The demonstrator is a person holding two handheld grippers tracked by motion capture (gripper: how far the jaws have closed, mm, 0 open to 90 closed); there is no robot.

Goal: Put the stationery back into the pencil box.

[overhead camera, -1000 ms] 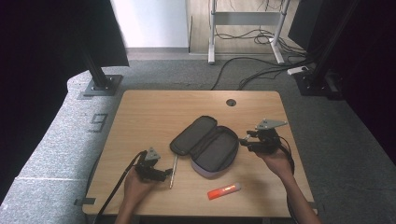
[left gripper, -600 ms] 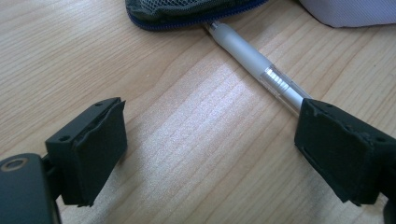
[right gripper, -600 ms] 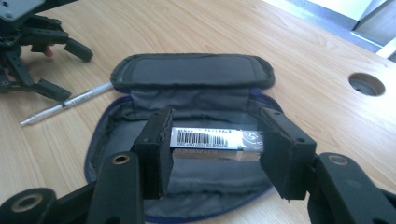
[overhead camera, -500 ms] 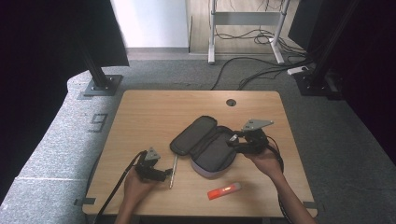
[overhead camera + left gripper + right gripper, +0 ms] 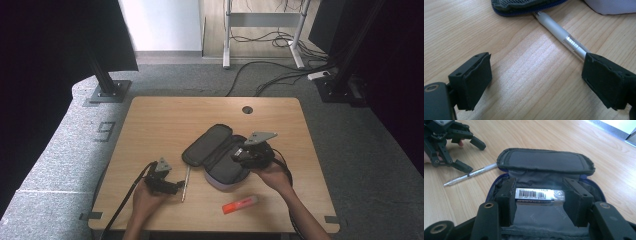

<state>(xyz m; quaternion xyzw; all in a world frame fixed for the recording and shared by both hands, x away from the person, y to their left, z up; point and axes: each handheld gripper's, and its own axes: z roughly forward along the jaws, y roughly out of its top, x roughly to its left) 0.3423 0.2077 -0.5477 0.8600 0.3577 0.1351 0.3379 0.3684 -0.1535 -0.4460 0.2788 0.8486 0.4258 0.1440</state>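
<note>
A dark pencil case [image 5: 216, 150] lies unzipped in the middle of the wooden table [image 5: 165, 120], lid [image 5: 544, 161] folded back. My right gripper [image 5: 240, 154] hovers over its grey interior, shut on a small white eraser block with a barcode label [image 5: 539, 195]; the block spans the gap between both pads. My left gripper [image 5: 177, 186] rests near the table's front left, jaws wide open. A silver pen [image 5: 560, 33] lies on the wood beside it, running past the right pad towards the case [image 5: 524, 6]; no pad presses on it.
An orange marker [image 5: 240, 204] lies near the front edge, right of centre. A round cable hole [image 5: 247, 109] sits at the table's far side. In the right gripper view the pen [image 5: 471, 175] and the left gripper [image 5: 472, 156] lie left of the case.
My right gripper has moved left from beside the case to over its open compartment, still carrying the block. The left gripper has stayed put.
</note>
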